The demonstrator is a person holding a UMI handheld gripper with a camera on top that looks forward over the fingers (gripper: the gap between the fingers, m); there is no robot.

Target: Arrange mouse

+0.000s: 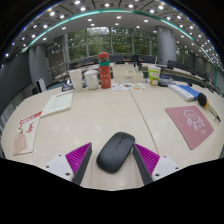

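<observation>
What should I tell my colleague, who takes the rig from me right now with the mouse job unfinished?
Gripper: open, held low over the pale beige table.
Dark grey oval computer mouse: lies on the table between the two fingers, with a gap showing at each side; not gripped.
Pink square mat: lies to the right, beyond the fingers, nothing on it.
Done: gripper brought up around the mouse.
Left: close on the mouse, lift it and set it in place, perhaps on the mat.
</observation>
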